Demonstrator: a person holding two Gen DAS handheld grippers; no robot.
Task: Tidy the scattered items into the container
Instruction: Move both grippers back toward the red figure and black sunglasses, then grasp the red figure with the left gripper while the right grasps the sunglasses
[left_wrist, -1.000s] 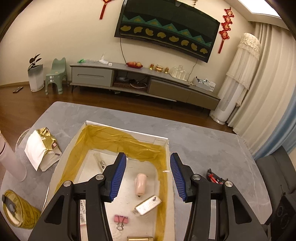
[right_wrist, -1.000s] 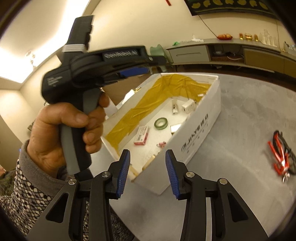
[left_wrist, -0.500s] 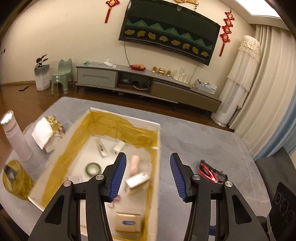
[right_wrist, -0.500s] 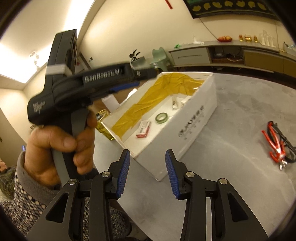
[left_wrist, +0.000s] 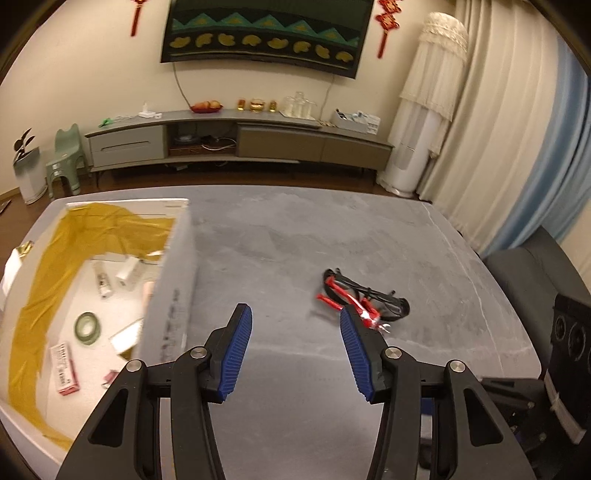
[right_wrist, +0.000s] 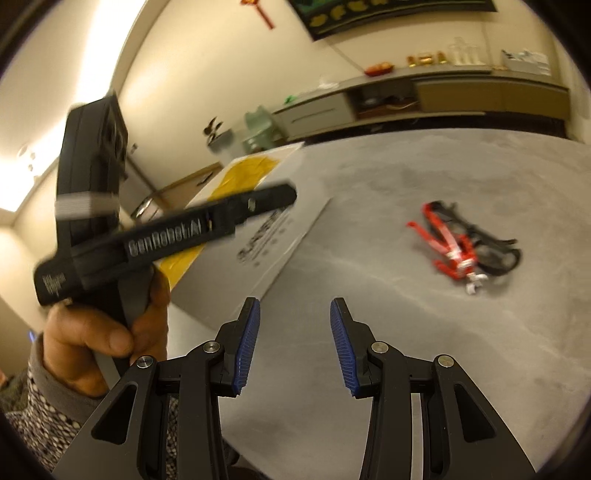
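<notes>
Left wrist view, far left: white box (left_wrist: 173, 295) lined with yellow film (left_wrist: 40, 288) stands on the grey table (left_wrist: 295, 236), its near wall printed with dark lettering, blurred. Inside, on the white floor: a green tape roll (left_wrist: 88, 328), a small red-and-white packet (left_wrist: 64, 373) nearer the camera, a white tube (left_wrist: 103, 282) and a small white carton (left_wrist: 127, 272) further back, a pale flat card (left_wrist: 125, 338) beside the right wall, a pink clip (left_wrist: 109, 377) near the packet. Centre: left gripper (left_wrist: 295, 332) hangs over bare table just right of the box wall, blue-padded fingers spread wide, nothing between them. Right of centre: a tangle of red-handled pliers (left_wrist: 347, 299) and a black cable (left_wrist: 384, 301) lies on the table outside the box, well apart from its wall; the right finger's tip overlaps the tangle in the picture, contact cannot be told. Right wrist view, left side: a hand (right_wrist: 107, 328) in a patterned sleeve (right_wrist: 48, 435) grips the handle of the other gripper unit, motion-blurred, in front of the box (right_wrist: 273, 229). Centre: right gripper (right_wrist: 294, 332), fingers parted, empty, above bare table. Right: pliers (right_wrist: 448, 247) and cable (right_wrist: 495, 254) on the table, ahead and to the right of the fingers, not touched.
</notes>
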